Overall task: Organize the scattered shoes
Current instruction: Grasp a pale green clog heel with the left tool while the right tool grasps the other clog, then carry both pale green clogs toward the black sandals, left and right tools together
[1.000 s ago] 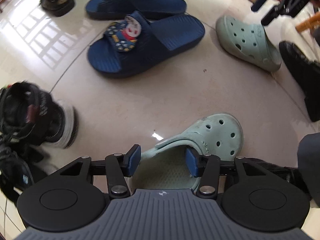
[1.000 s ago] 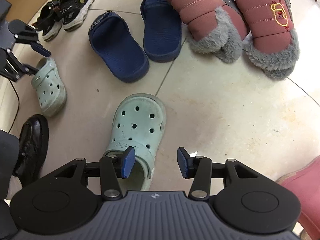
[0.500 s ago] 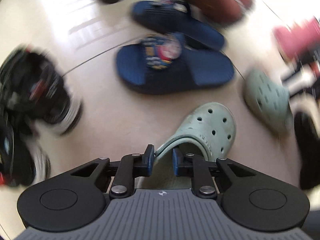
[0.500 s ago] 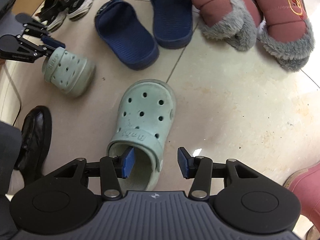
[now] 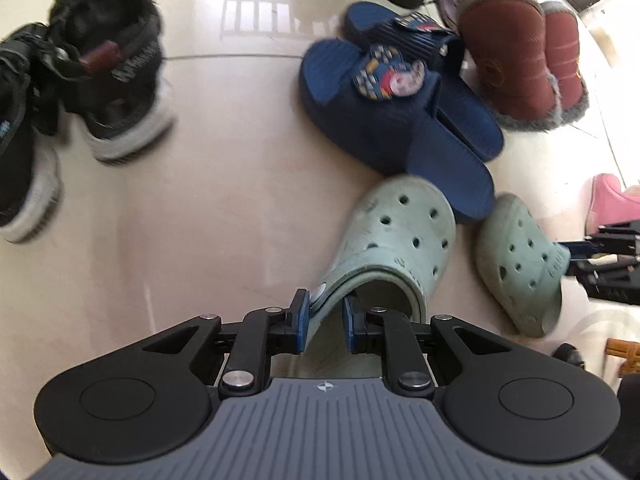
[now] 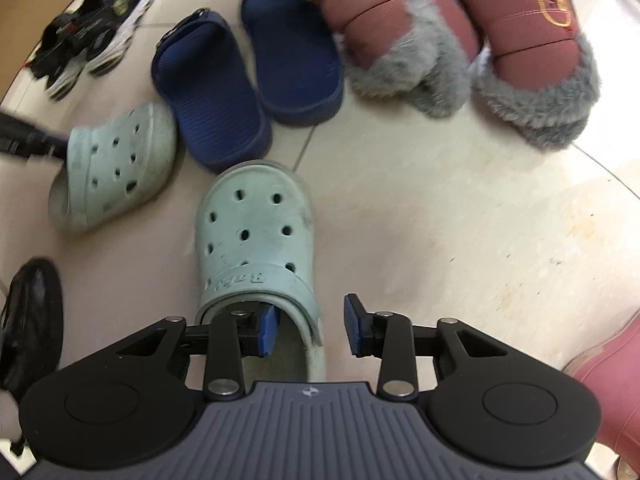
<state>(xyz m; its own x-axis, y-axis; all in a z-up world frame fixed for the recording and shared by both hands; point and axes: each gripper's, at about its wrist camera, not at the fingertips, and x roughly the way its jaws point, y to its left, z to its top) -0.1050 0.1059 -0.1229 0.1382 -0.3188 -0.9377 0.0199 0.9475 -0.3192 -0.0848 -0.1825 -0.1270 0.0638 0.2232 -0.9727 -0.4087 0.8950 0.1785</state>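
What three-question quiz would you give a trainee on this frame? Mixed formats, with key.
1. True or false: the right gripper is shut on the near clog in its own view.
2. The left gripper grips: A) a navy slide, B) a green clog by its rim, C) a fur-trimmed boot.
3. Fill in: just beyond the toes of both clogs lie the navy ____.

Key
1. False: the jaws are open, with one finger inside the clog's opening and the other outside its wall.
2. B.
3. slides.
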